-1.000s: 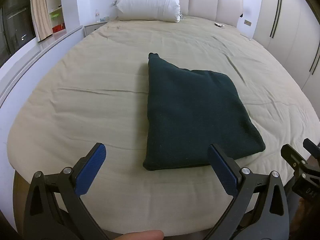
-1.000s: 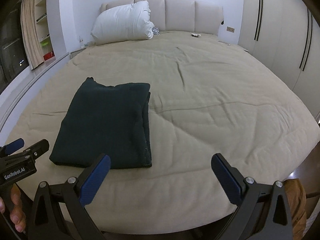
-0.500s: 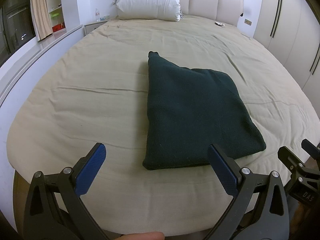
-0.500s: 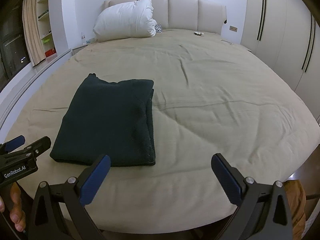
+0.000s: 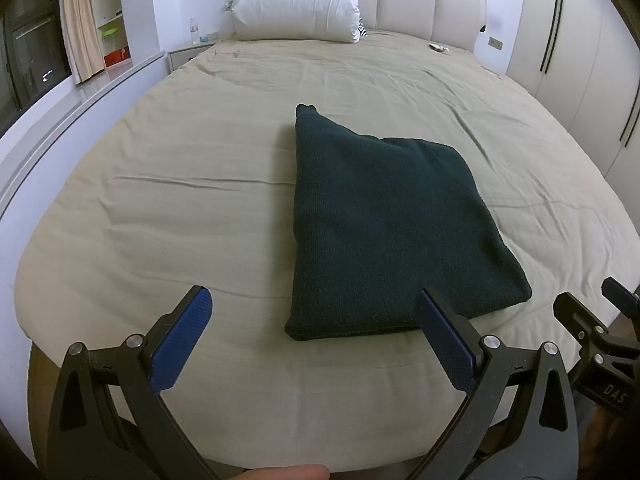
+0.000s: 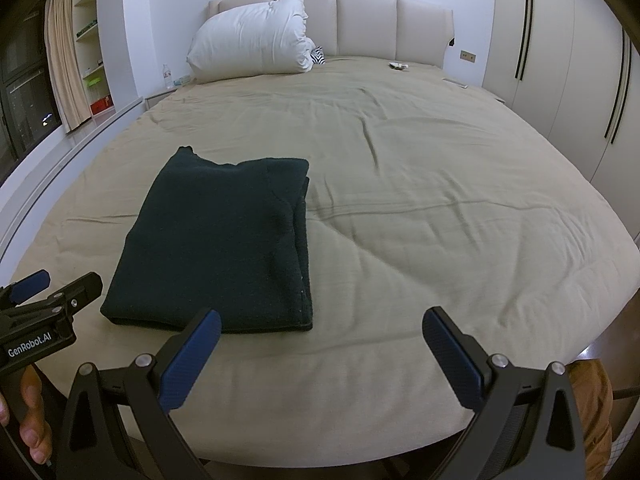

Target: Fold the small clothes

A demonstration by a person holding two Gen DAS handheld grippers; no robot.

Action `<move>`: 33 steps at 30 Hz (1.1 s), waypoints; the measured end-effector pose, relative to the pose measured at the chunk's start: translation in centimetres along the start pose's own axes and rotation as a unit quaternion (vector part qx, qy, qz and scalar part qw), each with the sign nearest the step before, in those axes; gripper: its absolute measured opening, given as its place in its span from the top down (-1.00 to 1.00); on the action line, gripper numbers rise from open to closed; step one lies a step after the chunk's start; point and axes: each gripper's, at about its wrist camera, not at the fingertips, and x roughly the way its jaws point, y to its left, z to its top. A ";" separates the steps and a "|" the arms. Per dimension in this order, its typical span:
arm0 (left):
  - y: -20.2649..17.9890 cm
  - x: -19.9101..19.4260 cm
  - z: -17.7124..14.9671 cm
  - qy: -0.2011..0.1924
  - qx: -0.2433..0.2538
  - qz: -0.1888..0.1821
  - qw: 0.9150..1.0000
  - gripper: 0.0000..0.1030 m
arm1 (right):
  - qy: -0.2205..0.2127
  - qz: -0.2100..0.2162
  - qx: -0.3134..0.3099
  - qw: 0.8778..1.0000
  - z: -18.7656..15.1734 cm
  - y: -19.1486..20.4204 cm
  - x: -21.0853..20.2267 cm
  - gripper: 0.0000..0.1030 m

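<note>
A dark green knitted garment (image 5: 384, 224) lies folded into a flat rectangle on the beige bed cover (image 5: 180, 200); in the right wrist view the garment (image 6: 224, 240) lies left of centre with its layered edges on the right side. My left gripper (image 5: 316, 312) is open, held over the foot of the bed just short of the garment's near edge, with nothing between its blue pads. My right gripper (image 6: 322, 330) is open too, to the right of the garment's near corner and clear of it. The left gripper (image 6: 44, 292) also shows at the left edge of the right wrist view.
A white pillow (image 5: 296, 4) leans on the padded headboard (image 6: 360, 20). Wardrobe doors (image 6: 560, 60) line the right wall. A window ledge (image 5: 80, 100) and shelves run along the left. Small items (image 6: 398, 66) lie at the bed's far end.
Both grippers have tilted up and drawn back slightly, so the garment sits a little lower in each view. The garment itself has not moved, and both grippers stay open.
</note>
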 end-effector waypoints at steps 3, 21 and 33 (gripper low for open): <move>-0.1 0.0 0.0 0.000 -0.001 0.000 1.000 -1.00 | 0.000 0.000 0.000 1.000 0.0 0.0 0.0 -1.00; -0.1 0.1 -0.1 0.001 0.003 0.002 1.000 -1.00 | 0.000 0.001 0.002 1.000 0.0 0.1 0.0 -1.00; 0.0 0.1 -0.2 0.002 0.003 0.002 1.000 -1.00 | 0.000 0.001 0.002 1.000 -0.1 0.1 0.0 -1.00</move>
